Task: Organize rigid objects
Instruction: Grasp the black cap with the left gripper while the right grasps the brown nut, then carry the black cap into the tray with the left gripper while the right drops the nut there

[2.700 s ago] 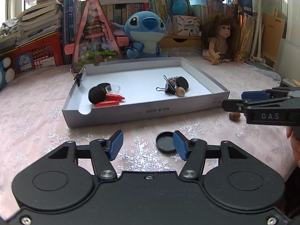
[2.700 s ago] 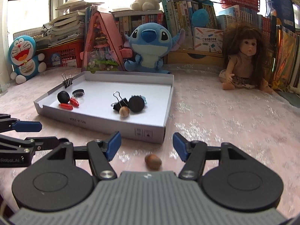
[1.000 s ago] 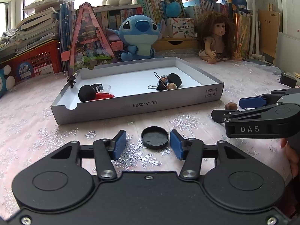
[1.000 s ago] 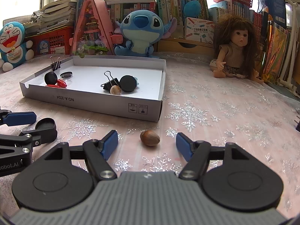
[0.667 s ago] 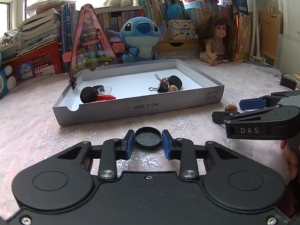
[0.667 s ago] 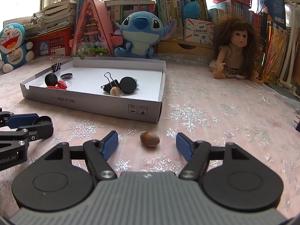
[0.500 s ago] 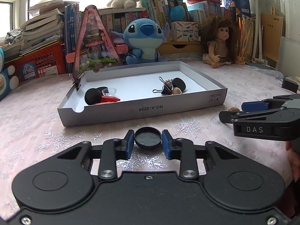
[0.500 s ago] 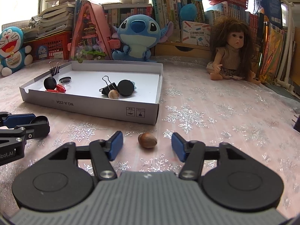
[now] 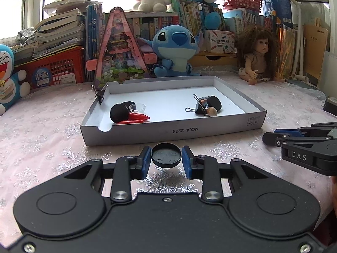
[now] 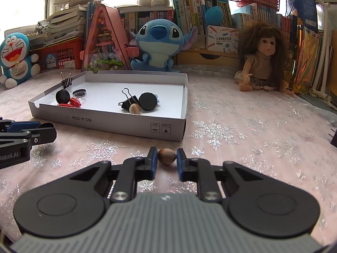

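A round black lid (image 9: 166, 156) is pinched between the blue pads of my left gripper (image 9: 166, 154), which is shut on it just in front of the white cardboard tray (image 9: 174, 131). My right gripper (image 10: 167, 154) is shut on a brown nut (image 10: 167, 157) that lies on the tablecloth near the tray's (image 10: 105, 124) right front corner. In the tray lie a black binder clip (image 10: 129, 102), a black disc (image 10: 148, 101), a second nut (image 10: 134, 108), a black ball (image 10: 62, 96), red pieces (image 10: 72, 103) and a small clear dish (image 10: 79, 93).
A binder clip (image 10: 66, 80) grips the tray's far left rim. Behind the tray stand a blue plush toy (image 10: 158, 44), a pink triangular case (image 10: 103, 42), a doll (image 10: 261, 59), a red crate and shelves of books. A pink snowflake tablecloth (image 10: 242, 130) covers the surface.
Both grippers went from open to shut: the left closed on the black lid first, then the right closed on the brown nut. Neither hand has shifted much.
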`<state>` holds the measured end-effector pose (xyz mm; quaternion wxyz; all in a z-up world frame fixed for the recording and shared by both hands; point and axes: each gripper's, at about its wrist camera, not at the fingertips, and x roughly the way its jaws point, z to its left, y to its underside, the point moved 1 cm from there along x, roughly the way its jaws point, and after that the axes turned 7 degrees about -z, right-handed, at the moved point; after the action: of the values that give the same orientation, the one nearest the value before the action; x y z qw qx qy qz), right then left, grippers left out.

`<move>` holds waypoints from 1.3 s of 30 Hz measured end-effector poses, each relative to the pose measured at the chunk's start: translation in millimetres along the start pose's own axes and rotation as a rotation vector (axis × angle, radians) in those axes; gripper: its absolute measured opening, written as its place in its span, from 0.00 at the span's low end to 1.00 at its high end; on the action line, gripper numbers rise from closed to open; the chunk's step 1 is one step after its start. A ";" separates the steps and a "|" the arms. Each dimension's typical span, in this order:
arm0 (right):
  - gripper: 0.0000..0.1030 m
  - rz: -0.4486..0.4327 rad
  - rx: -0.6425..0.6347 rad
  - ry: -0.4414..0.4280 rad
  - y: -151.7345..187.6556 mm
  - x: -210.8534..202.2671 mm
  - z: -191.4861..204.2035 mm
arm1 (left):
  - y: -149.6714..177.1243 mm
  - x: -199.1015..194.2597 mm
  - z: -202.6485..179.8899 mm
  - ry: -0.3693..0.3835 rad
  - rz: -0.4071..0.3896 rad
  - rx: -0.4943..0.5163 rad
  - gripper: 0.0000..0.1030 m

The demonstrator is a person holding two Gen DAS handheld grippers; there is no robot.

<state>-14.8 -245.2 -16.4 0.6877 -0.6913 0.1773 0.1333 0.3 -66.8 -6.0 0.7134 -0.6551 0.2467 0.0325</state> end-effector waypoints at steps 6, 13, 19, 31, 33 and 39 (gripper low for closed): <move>0.18 -0.008 0.002 -0.006 -6.2 -2.2 2.3 | -11.6 -2.4 10.1 -0.026 -0.012 -0.017 0.29; 0.20 -0.012 0.007 -0.005 -7.4 -2.0 3.6 | -20.4 -4.5 20.6 -0.052 -0.027 -0.036 0.29; 0.44 -0.028 -0.004 0.001 -3.1 -3.7 4.4 | -18.2 -2.4 21.8 -0.053 -0.016 -0.037 0.29; 0.45 0.035 0.030 0.047 1.1 7.6 1.6 | -16.2 1.0 22.2 -0.056 -0.006 -0.040 0.29; 0.45 0.037 0.035 0.048 1.7 8.5 1.3 | -16.0 1.7 23.1 -0.058 -0.005 -0.044 0.29; 0.27 0.041 0.048 0.035 -0.7 9.2 1.3 | -16.7 2.2 24.8 -0.060 -0.007 -0.048 0.29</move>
<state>-6.2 -244.4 -19.8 0.6980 -0.6730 0.2068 0.1309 16.0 -46.2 9.0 0.7047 -0.6715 0.2221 0.0558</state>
